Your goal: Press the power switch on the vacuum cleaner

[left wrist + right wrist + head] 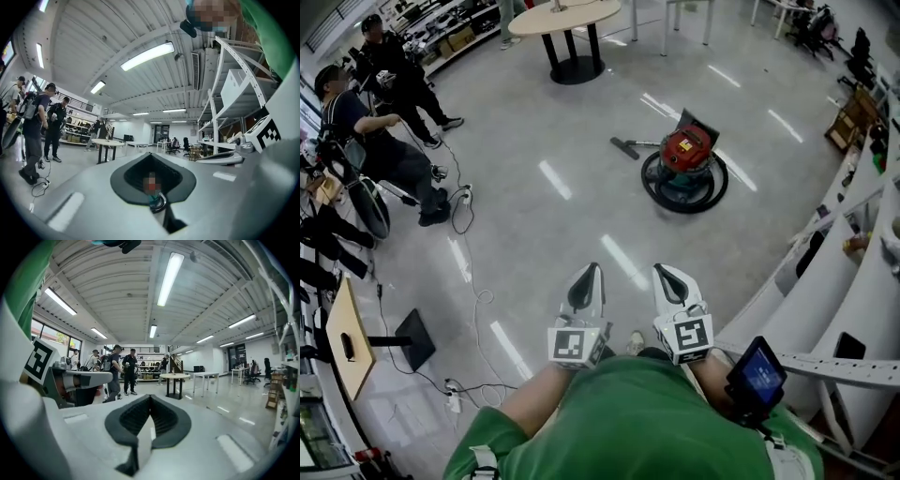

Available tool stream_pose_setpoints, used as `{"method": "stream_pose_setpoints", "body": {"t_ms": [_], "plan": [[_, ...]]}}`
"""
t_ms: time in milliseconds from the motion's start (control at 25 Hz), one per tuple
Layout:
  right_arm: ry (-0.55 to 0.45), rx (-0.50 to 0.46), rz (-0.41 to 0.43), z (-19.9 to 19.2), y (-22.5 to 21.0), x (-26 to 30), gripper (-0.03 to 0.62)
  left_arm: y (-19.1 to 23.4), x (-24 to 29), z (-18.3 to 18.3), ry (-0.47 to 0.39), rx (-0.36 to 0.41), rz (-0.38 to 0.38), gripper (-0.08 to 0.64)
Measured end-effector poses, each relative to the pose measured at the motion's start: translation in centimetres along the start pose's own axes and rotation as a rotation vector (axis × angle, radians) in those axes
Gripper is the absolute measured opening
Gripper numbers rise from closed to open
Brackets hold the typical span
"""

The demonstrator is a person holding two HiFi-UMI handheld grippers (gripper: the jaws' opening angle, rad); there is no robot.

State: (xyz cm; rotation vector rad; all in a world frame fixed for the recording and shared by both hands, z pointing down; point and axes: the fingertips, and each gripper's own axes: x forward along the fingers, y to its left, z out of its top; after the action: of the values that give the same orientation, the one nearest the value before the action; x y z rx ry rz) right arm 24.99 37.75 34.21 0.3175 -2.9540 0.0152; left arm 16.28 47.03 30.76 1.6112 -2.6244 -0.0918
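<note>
The vacuum cleaner is a red and teal canister standing on the grey floor ahead and to the right. Its black hose is coiled round its base, and its floor nozzle lies to its left. Both grippers are held close to the body, far short of it. The left gripper and right gripper point forward side by side, jaws together and holding nothing. In the left gripper view the dark pads meet round a thin slit. The right gripper view shows the same closed pads. No power switch can be made out.
Curved white shelving runs along the right. People stand with equipment at the far left, and cables trail over the floor there. A round table stands far ahead. A wooden table is at the near left.
</note>
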Motion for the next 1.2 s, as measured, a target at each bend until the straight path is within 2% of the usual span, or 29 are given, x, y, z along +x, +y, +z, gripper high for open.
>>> {"method": "stream_pose_setpoints", "body": {"t_ms": [280,520,880,1040,1200], "plan": [[0.036,0.008,-0.108,-0.7,-2.0,2.9,0.003,0.7,5.2,-1.3,0.011,0.049,-0.144,0.006],[0.058,0.008,-0.227,0.2,-2.6,7.2,0.003,4.5,9.5,-1.3,0.022,0.023,-0.243,0.006],[0.069,0.006,-0.361,1.9,-0.7,13.9,0.003,11.4,13.7,-0.4,0.021,0.002,-0.353,0.006],[0.078,0.028,-0.396,2.8,-0.1,15.4,0.003,12.9,14.7,-0.1,0.024,0.005,-0.398,0.006],[0.072,0.009,-0.44,2.4,-1.3,16.2,0.003,13.4,16.4,-0.2,0.025,-0.003,-0.416,0.006]]}}
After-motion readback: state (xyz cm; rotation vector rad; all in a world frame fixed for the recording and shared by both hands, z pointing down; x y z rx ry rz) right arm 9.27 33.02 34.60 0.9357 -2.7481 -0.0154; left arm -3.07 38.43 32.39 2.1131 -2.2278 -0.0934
